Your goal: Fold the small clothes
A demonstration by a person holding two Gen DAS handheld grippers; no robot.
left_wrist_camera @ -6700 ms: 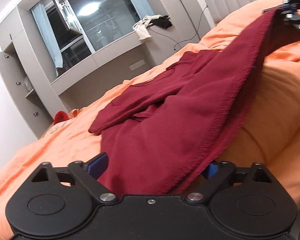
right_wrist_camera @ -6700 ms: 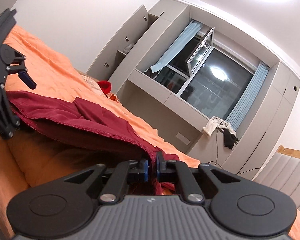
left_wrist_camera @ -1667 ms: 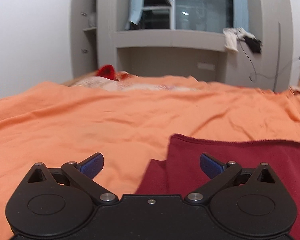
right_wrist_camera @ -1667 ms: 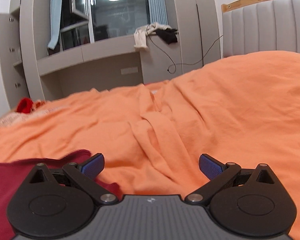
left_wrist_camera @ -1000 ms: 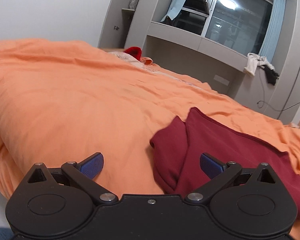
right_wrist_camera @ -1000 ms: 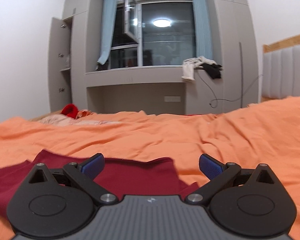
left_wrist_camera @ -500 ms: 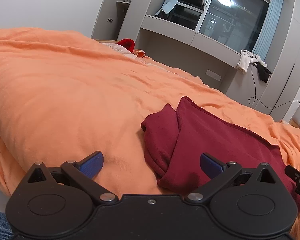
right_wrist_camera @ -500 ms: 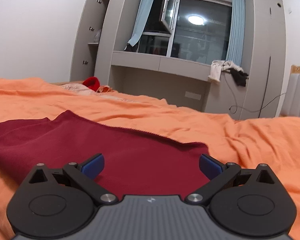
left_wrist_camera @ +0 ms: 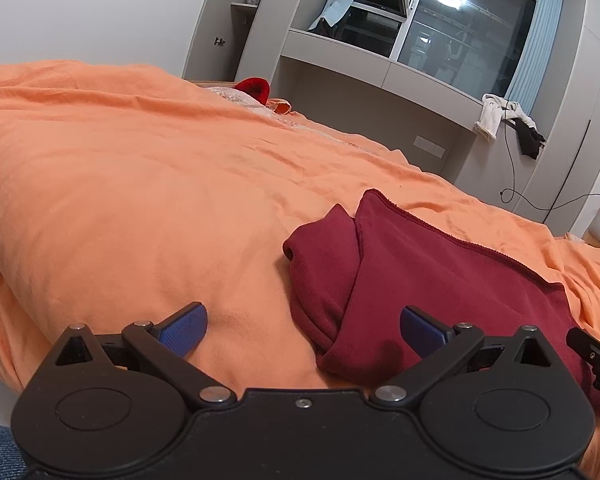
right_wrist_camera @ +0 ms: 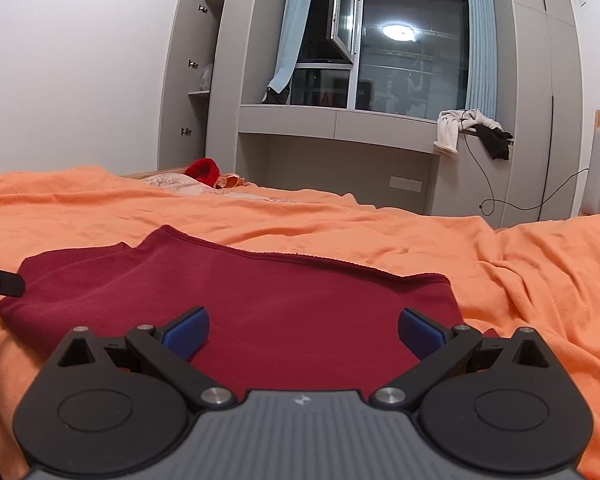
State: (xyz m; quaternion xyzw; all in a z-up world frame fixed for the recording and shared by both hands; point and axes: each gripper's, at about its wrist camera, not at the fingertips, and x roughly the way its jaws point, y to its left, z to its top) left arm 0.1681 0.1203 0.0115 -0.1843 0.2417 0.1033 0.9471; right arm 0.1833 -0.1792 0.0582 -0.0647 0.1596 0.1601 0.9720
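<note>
While both hand-held grippers (left_wrist_camera: 302,326) (right_wrist_camera: 303,328) gape, only left view shows garment's (left_wrist_camera: 440,276) doubled edge — bunched.

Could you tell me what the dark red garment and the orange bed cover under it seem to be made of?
The dark red garment looks like a soft matte knit, perhaps cotton jersey: fine ribbed texture, stitched hem edge. The orange bed cover appears to be thin woven fabric, matte, with shallow creases over padding. Exact fibres cannot be told.

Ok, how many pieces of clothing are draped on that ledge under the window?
2: a white garment hanging over the ledge's right end, and a black garment draped just right of it. More may be hidden behind them.
</note>
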